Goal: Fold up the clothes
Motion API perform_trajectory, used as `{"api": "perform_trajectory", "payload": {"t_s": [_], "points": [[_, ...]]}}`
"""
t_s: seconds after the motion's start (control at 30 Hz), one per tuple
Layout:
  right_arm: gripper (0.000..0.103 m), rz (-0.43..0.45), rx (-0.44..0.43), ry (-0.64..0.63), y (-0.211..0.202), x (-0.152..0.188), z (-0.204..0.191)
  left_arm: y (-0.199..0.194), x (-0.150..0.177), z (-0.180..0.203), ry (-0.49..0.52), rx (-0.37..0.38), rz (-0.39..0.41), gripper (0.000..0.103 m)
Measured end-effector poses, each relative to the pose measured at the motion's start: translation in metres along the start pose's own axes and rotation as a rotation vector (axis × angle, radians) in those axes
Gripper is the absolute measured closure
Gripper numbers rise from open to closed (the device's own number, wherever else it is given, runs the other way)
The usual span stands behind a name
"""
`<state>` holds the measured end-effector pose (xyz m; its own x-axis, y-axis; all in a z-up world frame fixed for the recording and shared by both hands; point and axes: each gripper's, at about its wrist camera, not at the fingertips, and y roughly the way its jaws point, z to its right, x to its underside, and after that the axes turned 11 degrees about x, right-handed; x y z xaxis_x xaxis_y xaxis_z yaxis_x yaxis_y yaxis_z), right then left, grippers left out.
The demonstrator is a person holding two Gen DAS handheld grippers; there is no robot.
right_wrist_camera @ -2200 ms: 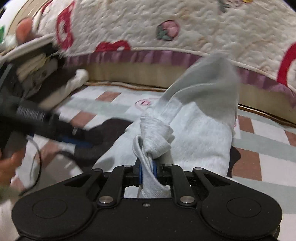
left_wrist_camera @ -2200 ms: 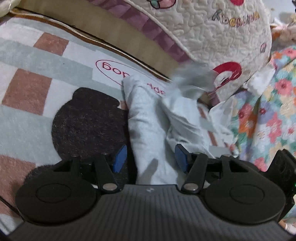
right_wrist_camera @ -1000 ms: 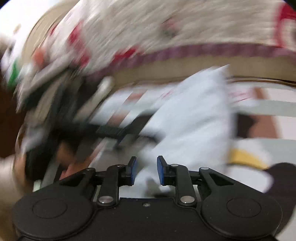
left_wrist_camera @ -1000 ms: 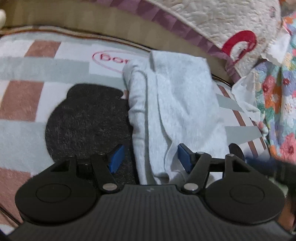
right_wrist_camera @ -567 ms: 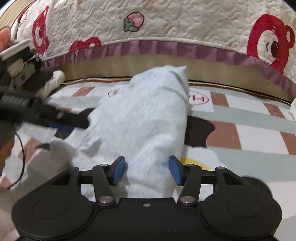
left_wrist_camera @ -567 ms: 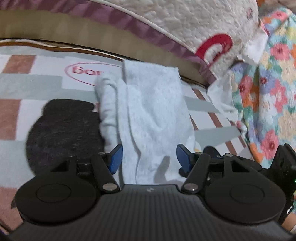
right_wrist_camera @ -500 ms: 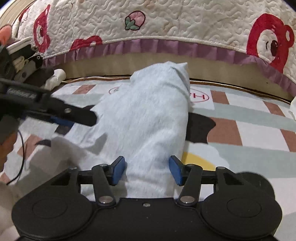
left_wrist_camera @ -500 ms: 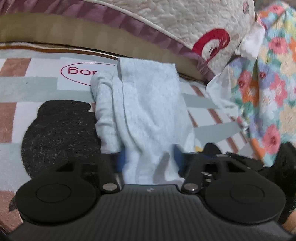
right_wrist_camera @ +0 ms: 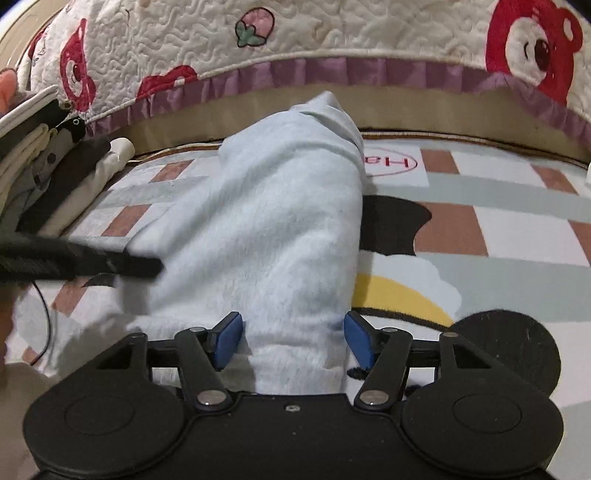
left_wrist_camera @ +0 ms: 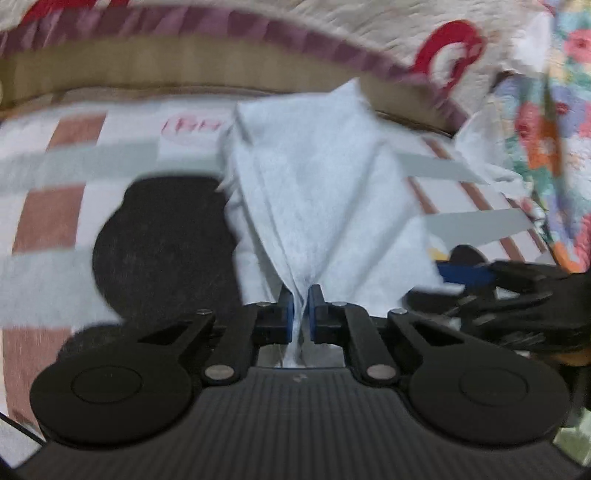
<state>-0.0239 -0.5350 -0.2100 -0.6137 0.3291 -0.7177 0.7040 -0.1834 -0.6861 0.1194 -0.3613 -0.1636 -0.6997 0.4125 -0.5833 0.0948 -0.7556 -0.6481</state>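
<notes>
Pinching the near edge of the pale grey garment (left_wrist_camera: pixel 325 192) at lower centre, left gripper (left_wrist_camera: pixel 300 295) fingers clamped on cloth, likely for lifting a fold; right gripper (right_wrist_camera: pixel 291 341) fingers apart, straddling cloth lying on the patterned rug (right_wrist_camera: pixel 517 236).

I counted one pale blue garment (left_wrist_camera: pixel 317 192), pinched in my left hand-held gripper (left_wrist_camera: pixel 300 295) and lying between the spread fingers of my right hand-held gripper (right_wrist_camera: pixel 293 341). Beneath both lay one patterned rug (right_wrist_camera: pixel 517 236); beyond them hung one quilted bedspread (right_wrist_camera: pixel 332 33).
</notes>
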Motion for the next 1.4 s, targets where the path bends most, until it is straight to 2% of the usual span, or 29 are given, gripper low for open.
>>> {"api": "perform_trajectory", "payload": {"t_s": [0.07, 0.17, 0.3, 0.37, 0.43, 0.47, 0.5, 0.53, 0.57, 0.63, 0.7, 0.77, 0.8, 0.87, 1.0, 1.07, 1.1, 1.13, 1.27, 1.33, 1.4], "points": [[0.037, -0.003, -0.024, 0.027, -0.001, -0.009, 0.004, -0.003, -0.004, -0.005, -0.027, 0.025, -0.004, 0.095], [0.037, -0.013, -0.057, 0.074, 0.0, -0.025, 0.011, 0.002, -0.005, -0.005, 0.013, 0.019, -0.027, 0.095], [0.037, -0.112, -0.057, 0.225, 0.052, -0.067, 0.037, 0.009, -0.003, 0.0, 0.061, -0.008, -0.052, 0.095], [0.037, -0.148, -0.073, 0.313, 0.081, -0.085, 0.051, 0.01, -0.001, 0.011, 0.136, -0.041, -0.07, 0.096], [0.038, -0.146, -0.095, 0.398, 0.103, -0.095, 0.063, 0.012, 0.003, 0.024, 0.24, -0.08, -0.09, 0.096], [0.044, -0.129, -0.102, 0.432, 0.107, -0.096, 0.066, 0.014, 0.004, 0.029, 0.284, -0.095, -0.101, 0.095], [0.064, -0.117, -0.109, 0.452, 0.11, -0.098, 0.068, 0.013, 0.004, 0.031, 0.304, -0.091, -0.115, 0.093], [0.071, -0.106, -0.117, 0.473, 0.113, -0.099, 0.069, 0.008, 0.001, 0.031, 0.311, -0.07, -0.129, 0.09], [0.076, -0.094, -0.121, 0.482, 0.115, -0.099, 0.07, 0.002, -0.002, 0.03, 0.313, -0.046, -0.136, 0.077], [0.079, -0.075, -0.105, 0.435, 0.111, -0.097, 0.065, -0.017, -0.011, 0.024, 0.281, 0.014, -0.101, 0.06], [0.08, -0.05, -0.117, 0.426, 0.105, -0.094, 0.063, -0.036, -0.025, 0.011, 0.212, 0.064, -0.007, 0.049], [0.08, -0.043, -0.125, 0.428, 0.104, -0.096, 0.064, -0.038, -0.044, -0.007, 0.124, 0.097, 0.081, 0.045], [0.08, -0.042, -0.126, 0.427, 0.103, -0.096, 0.065, -0.034, -0.054, -0.017, 0.081, 0.111, 0.11, 0.046], [0.081, -0.043, -0.121, 0.416, 0.105, -0.097, 0.065, -0.008, -0.077, -0.035, 0.019, 0.104, 0.076, 0.049], [0.082, -0.029, -0.135, 0.424, 0.101, -0.096, 0.066, 0.035, -0.106, -0.047, 0.049, 0.033, 0.073, 0.049], [0.082, -0.024, -0.146, 0.427, 0.098, -0.095, 0.067, 0.049, -0.115, -0.061, -0.034, 0.076, 0.072, 0.052], [0.082, -0.024, -0.147, 0.426, 0.097, -0.095, 0.067, 0.054, -0.118, -0.065, -0.053, 0.1, 0.08, 0.058], [0.082, -0.023, -0.148, 0.424, 0.096, -0.095, 0.068, 0.055, -0.119, -0.067, -0.059, 0.114, 0.093, 0.102], [0.086, -0.018, -0.134, 0.389, 0.095, -0.096, 0.067, 0.029, -0.115, -0.054, 0.069, 0.047, 0.218, 0.103], [0.088, -0.013, -0.121, 0.361, 0.094, -0.097, 0.066, 0.016, -0.111, -0.06, 0.044, 0.049, 0.252, 0.103], [0.088, -0.009, -0.118, 0.353, 0.096, -0.097, 0.065, 0.016, -0.105, -0.068, -0.002, 0.041, 0.243, 0.103]]}}
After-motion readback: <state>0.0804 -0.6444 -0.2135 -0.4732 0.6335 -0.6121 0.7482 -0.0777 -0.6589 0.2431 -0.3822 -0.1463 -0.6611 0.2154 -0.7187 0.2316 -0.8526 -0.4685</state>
